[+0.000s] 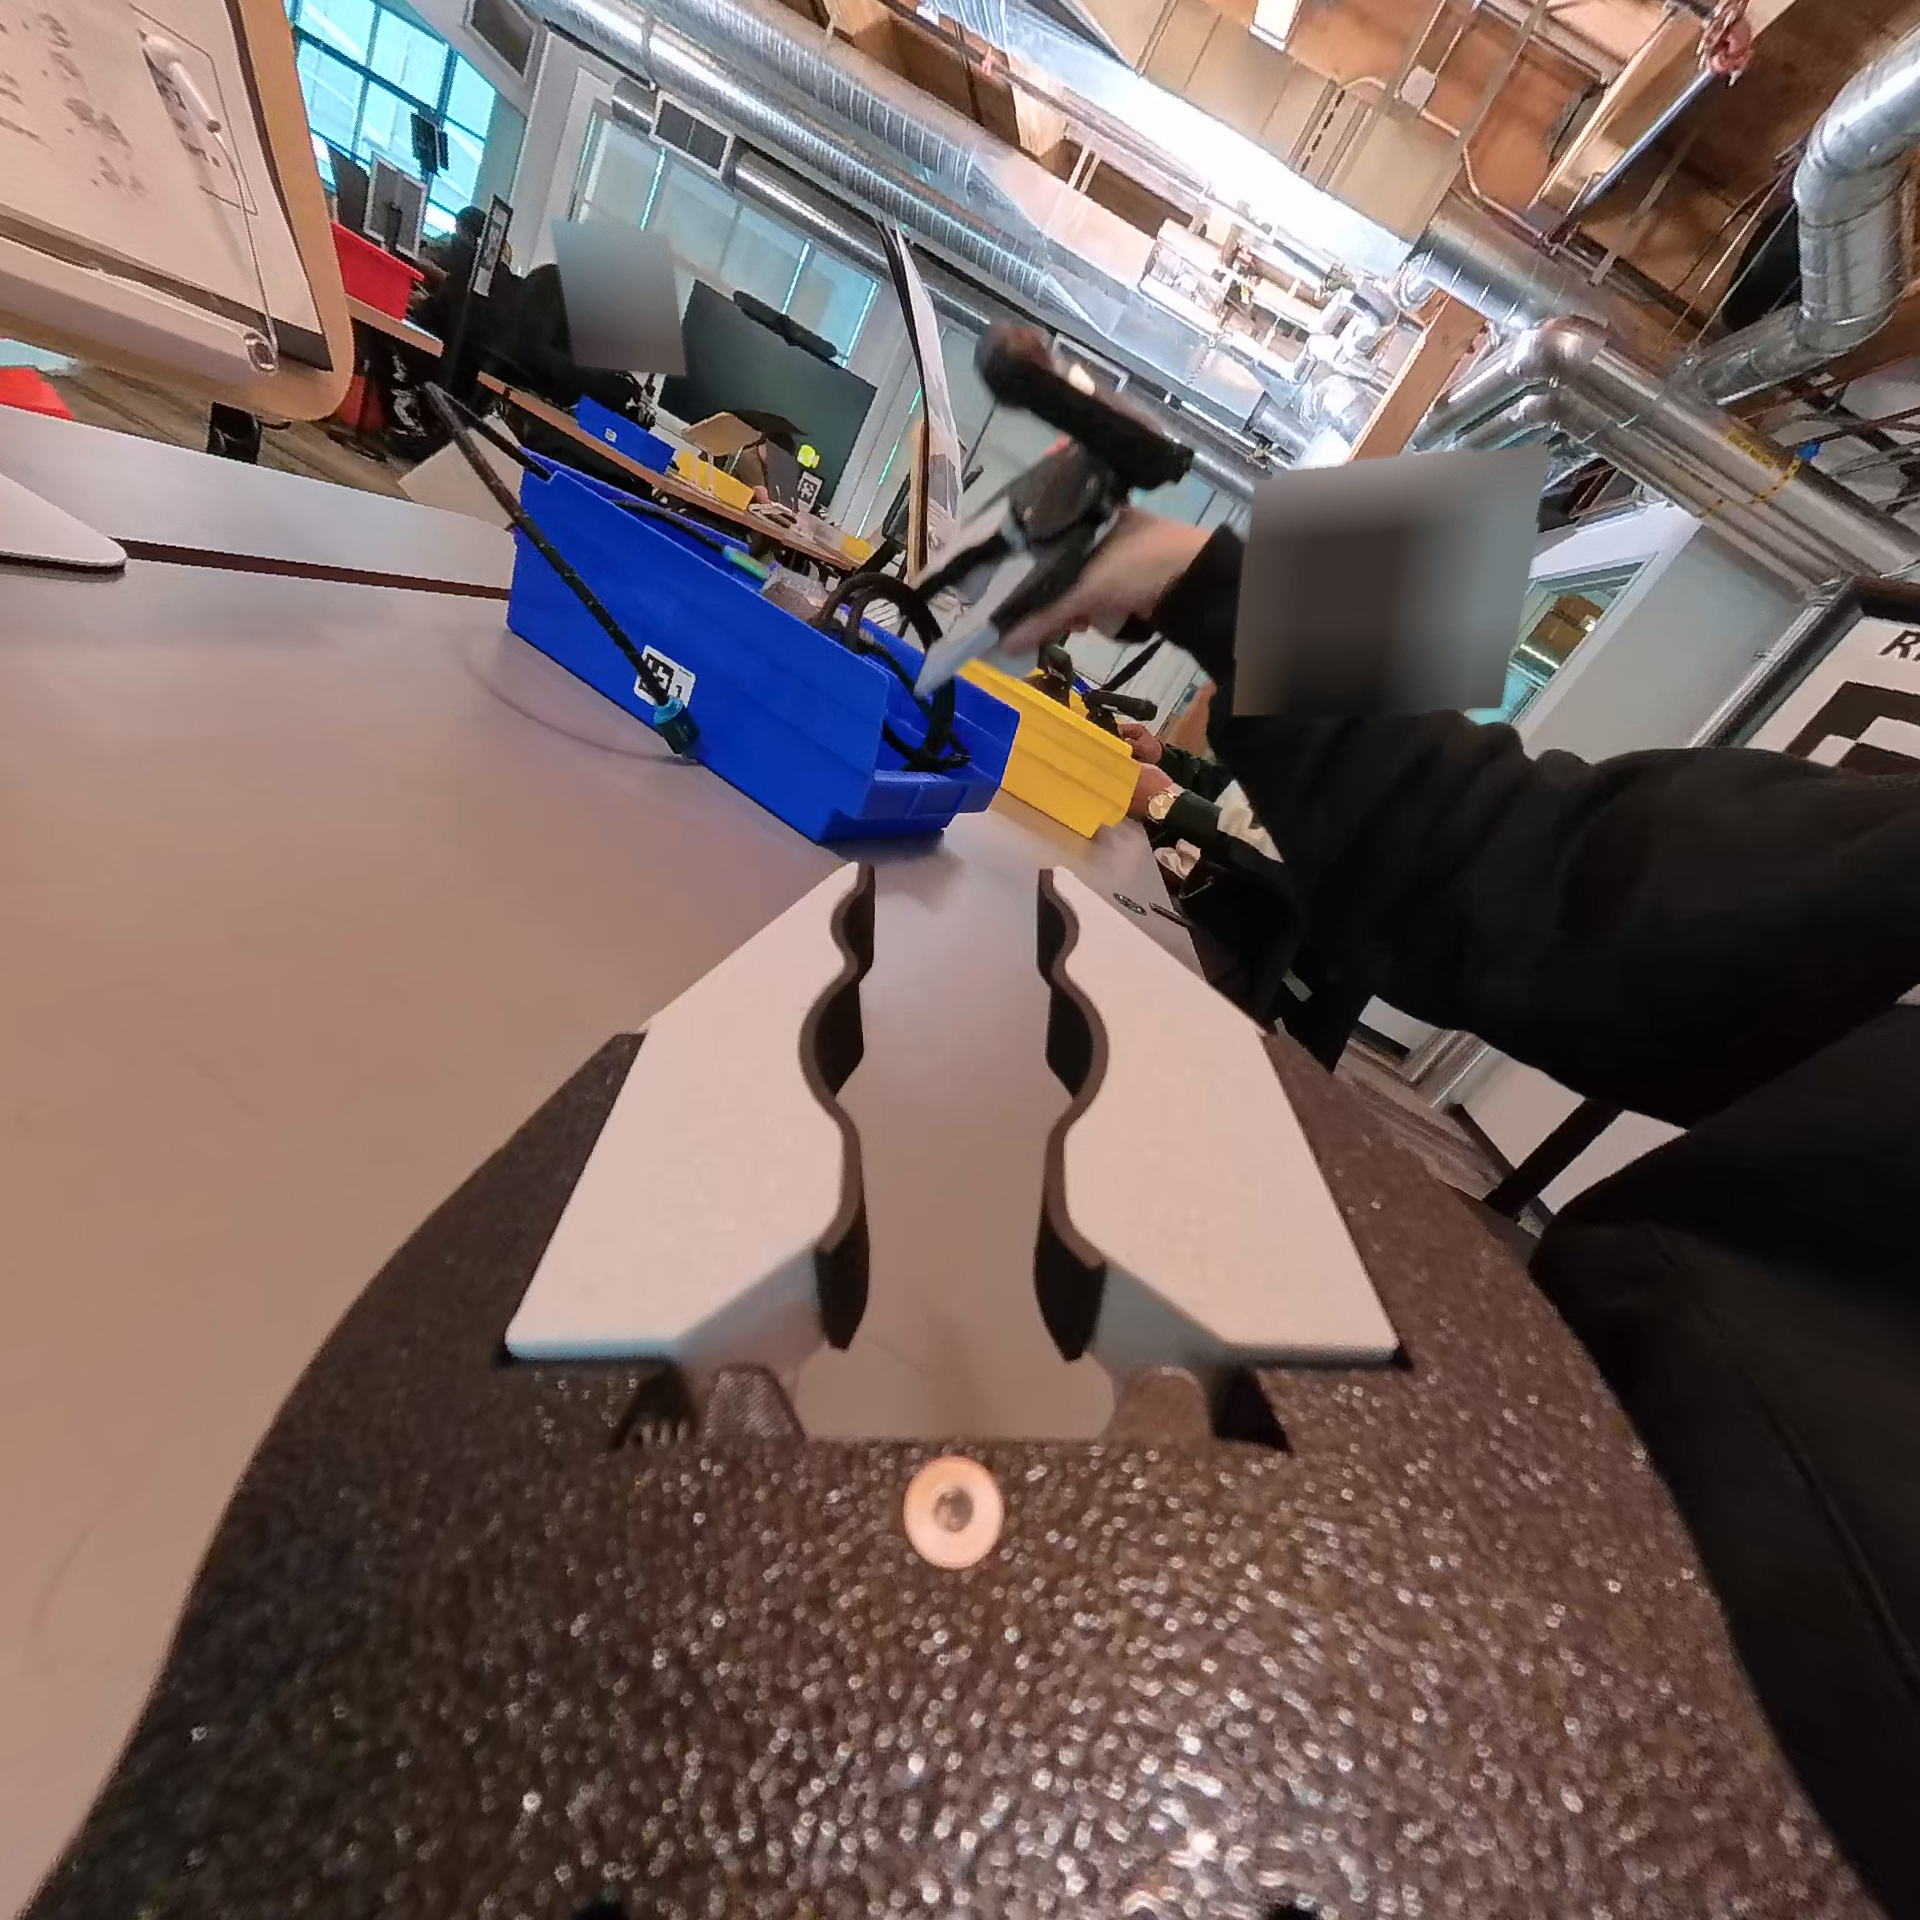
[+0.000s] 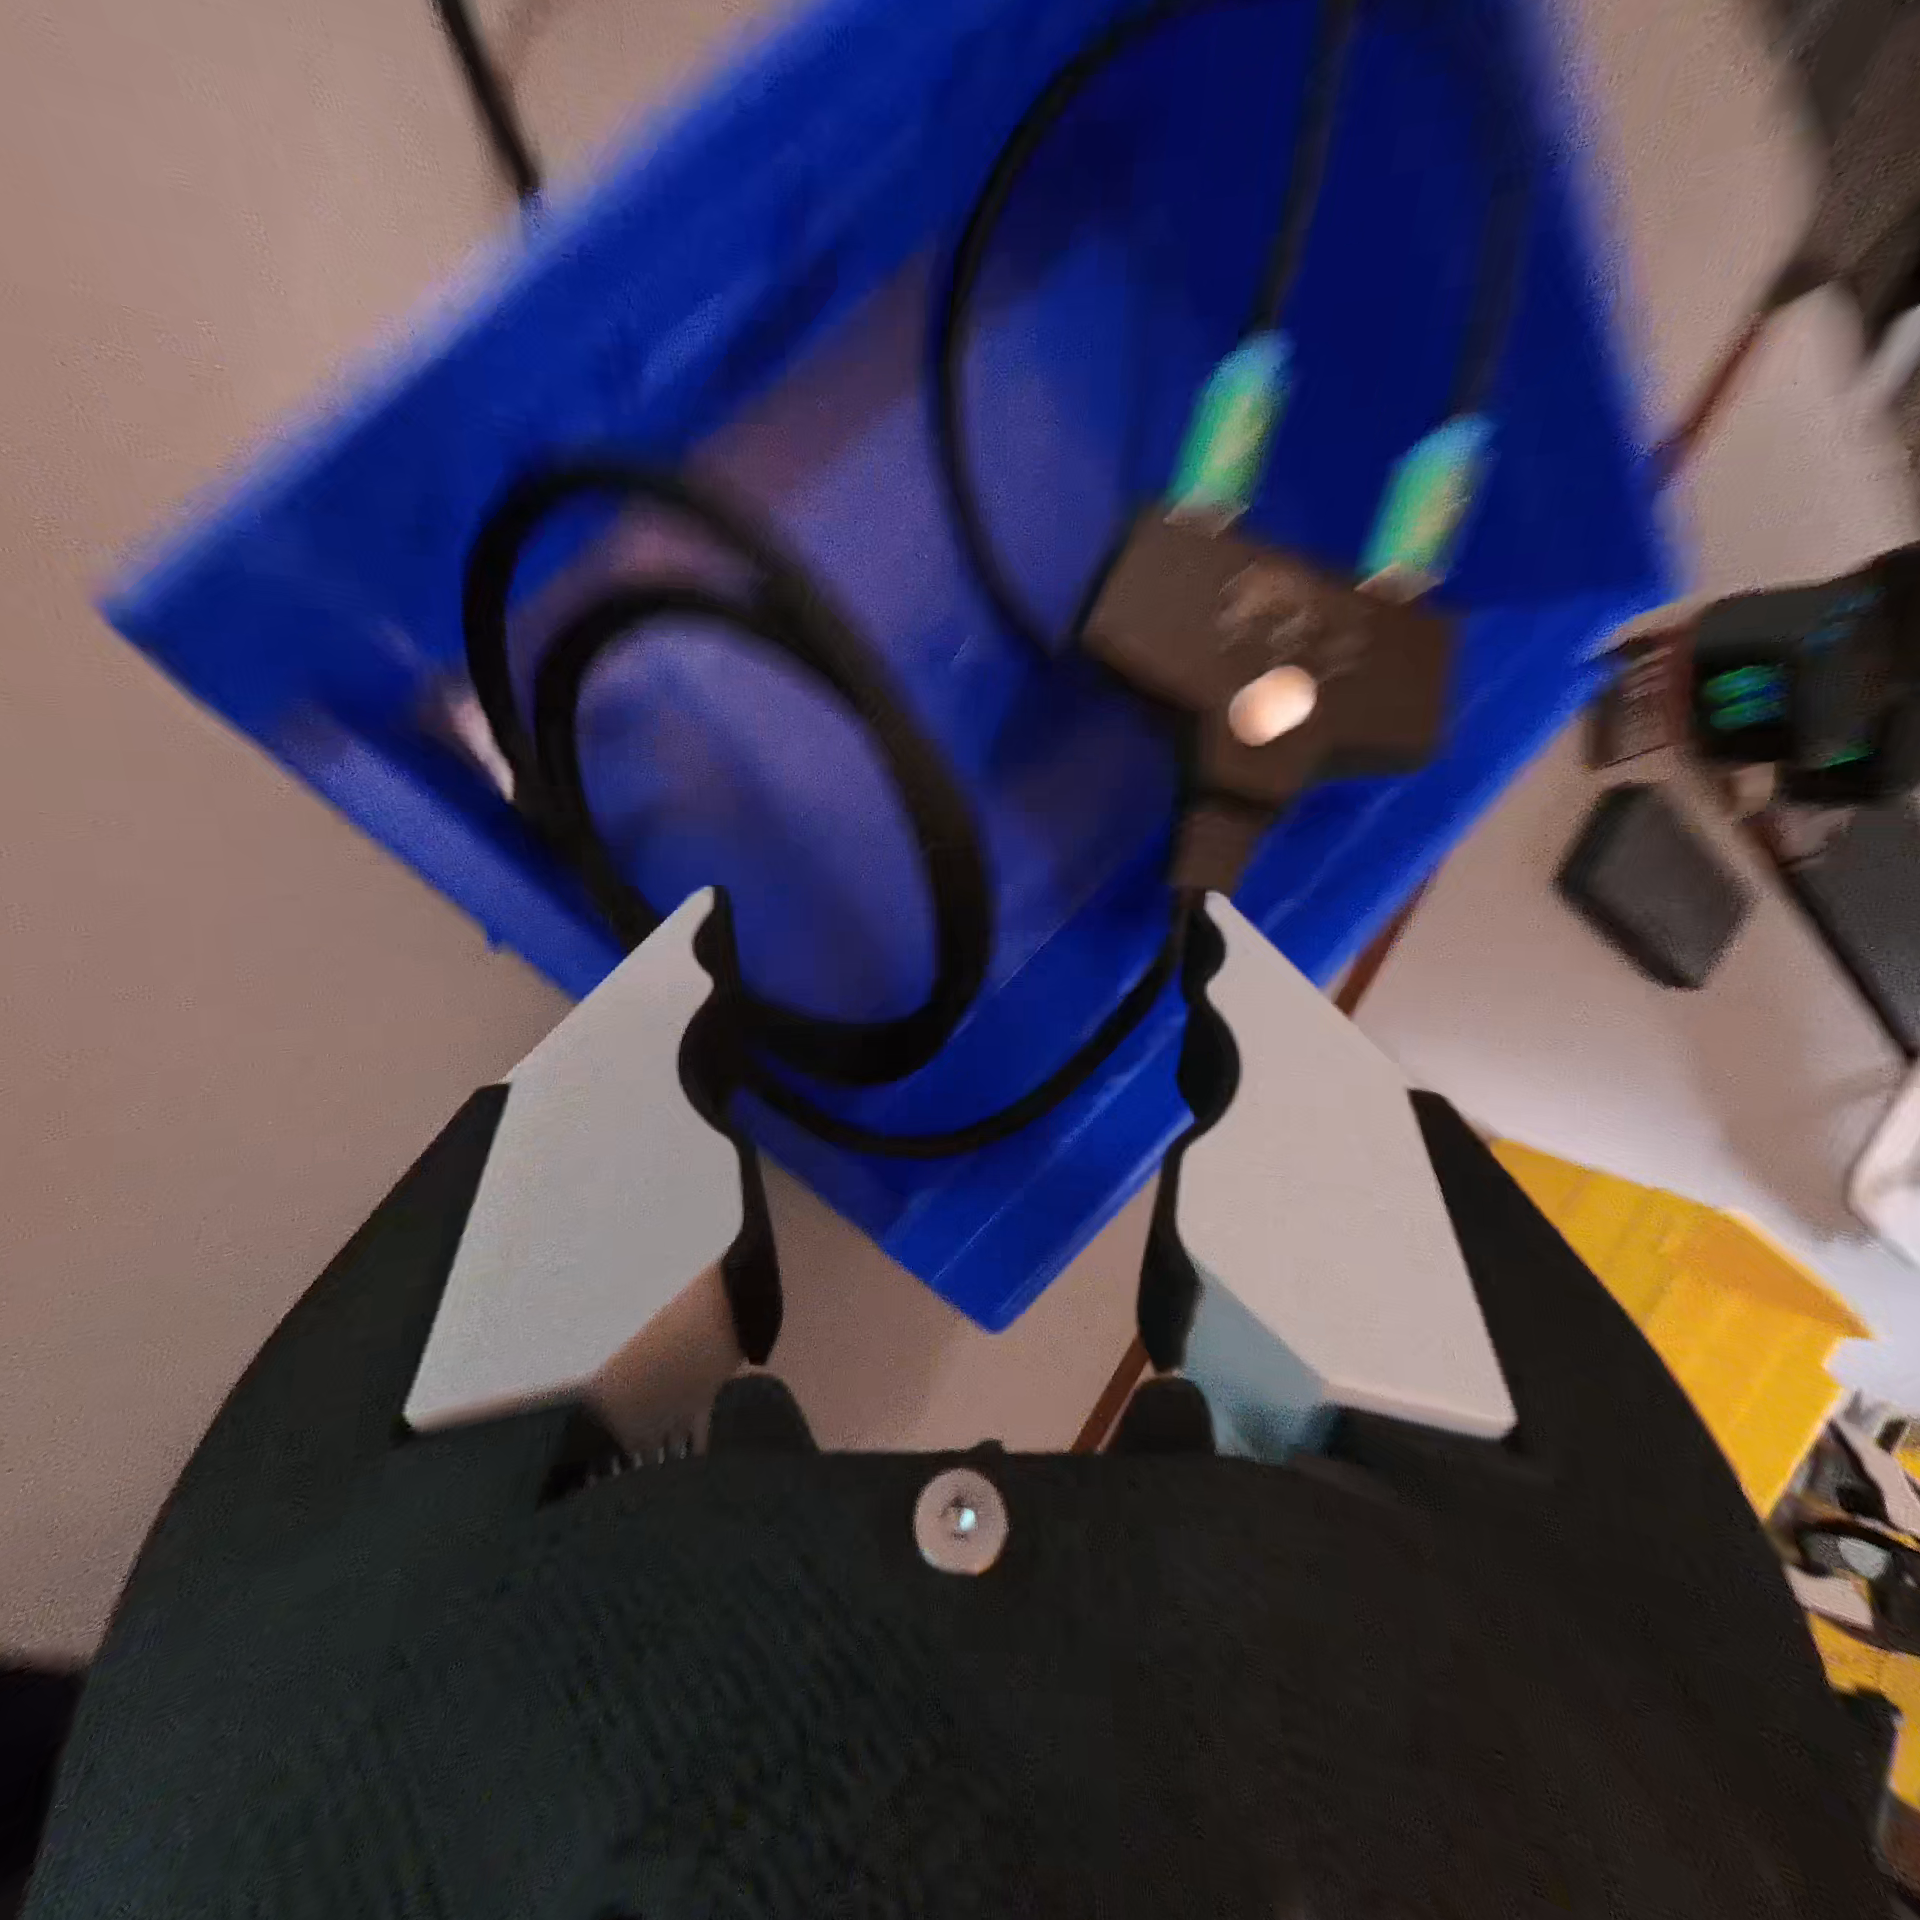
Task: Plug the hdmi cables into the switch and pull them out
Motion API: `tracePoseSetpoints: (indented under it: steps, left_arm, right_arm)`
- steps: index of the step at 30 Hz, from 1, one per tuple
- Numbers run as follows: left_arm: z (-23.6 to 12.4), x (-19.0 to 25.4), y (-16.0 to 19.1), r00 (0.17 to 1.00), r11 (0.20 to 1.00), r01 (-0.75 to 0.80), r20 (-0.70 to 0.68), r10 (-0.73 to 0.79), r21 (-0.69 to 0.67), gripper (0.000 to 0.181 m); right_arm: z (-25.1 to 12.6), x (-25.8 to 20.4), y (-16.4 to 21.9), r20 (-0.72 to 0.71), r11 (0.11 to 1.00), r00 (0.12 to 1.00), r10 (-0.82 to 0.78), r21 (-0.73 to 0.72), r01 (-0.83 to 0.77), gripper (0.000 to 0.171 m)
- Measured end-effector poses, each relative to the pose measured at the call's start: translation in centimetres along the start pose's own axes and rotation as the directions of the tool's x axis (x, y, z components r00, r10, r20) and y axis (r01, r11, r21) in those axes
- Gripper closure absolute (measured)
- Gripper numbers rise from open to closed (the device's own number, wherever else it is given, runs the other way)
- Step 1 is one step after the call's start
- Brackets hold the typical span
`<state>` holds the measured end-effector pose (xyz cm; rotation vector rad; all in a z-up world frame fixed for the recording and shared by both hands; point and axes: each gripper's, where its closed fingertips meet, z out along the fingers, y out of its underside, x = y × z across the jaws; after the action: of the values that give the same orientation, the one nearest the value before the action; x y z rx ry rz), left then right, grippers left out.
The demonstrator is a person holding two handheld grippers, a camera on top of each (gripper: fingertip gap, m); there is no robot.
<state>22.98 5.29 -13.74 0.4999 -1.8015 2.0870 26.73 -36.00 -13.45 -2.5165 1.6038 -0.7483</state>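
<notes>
Left gripper hovers open and empty above the surface; only the right view reveals the switch in the blue bin, right gripper gaping above

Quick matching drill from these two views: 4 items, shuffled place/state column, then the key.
1. left gripper
2. right gripper
3. switch
4. yellow bin

A. inside the blue bin, two green-tipped plugs at its edge
B. open, low over the bare table
C. beside the blue bin
D. open, above the coiled black cable

Pairs: 1-B, 2-D, 3-A, 4-C
</notes>
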Motion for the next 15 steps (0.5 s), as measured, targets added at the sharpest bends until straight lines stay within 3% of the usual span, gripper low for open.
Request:
tracePoseSetpoints:
  steps: [2, 4, 6, 8, 13, 15]
  left_arm:
    - [0.0, 0.0, 0.0, 1.000, 1.000, 0.001, -0.002, -0.001, 0.003, 0.153]
    - [0.0, 0.0, 0.1, 1.000, 1.000, 0.005, -0.006, -0.005, -0.005, 0.153]
    - [0.2, 0.2, 0.3, 1.000, 1.000, 0.000, -0.014, 0.000, -0.025, 0.153]
    - [0.3, 0.4, 0.5, 1.000, 0.999, -0.014, -0.022, 0.013, -0.035, 0.153]
    - [0.2, 0.6, 0.3, 0.999, 0.999, -0.029, -0.024, 0.029, -0.022, 0.153]
    - [0.3, 0.7, 0.5, 0.999, 0.999, -0.041, -0.027, 0.040, -0.033, 0.153]
  right_arm:
    - [-4.2, 0.2, -5.8, 0.023, 0.962, 0.999, 0.045, 0.267, -0.050, 0.085]
    - [-7.0, -3.4, -11.3, 0.222, 0.888, 0.975, -0.001, 0.448, -0.101, 0.091]
    - [-5.2, -7.0, -13.7, 0.325, 0.921, 0.943, -0.071, 0.385, -0.064, 0.098]
    - [-0.5, -7.6, -14.0, 0.240, 0.973, 0.965, -0.104, 0.226, 0.048, 0.088]
    - [6.3, -8.9, -16.3, 0.170, 0.990, 0.977, -0.126, 0.077, 0.114, 0.101]
    - [7.8, -9.0, -17.1, 0.158, 0.994, 0.982, -0.107, 0.053, 0.099, 0.117]
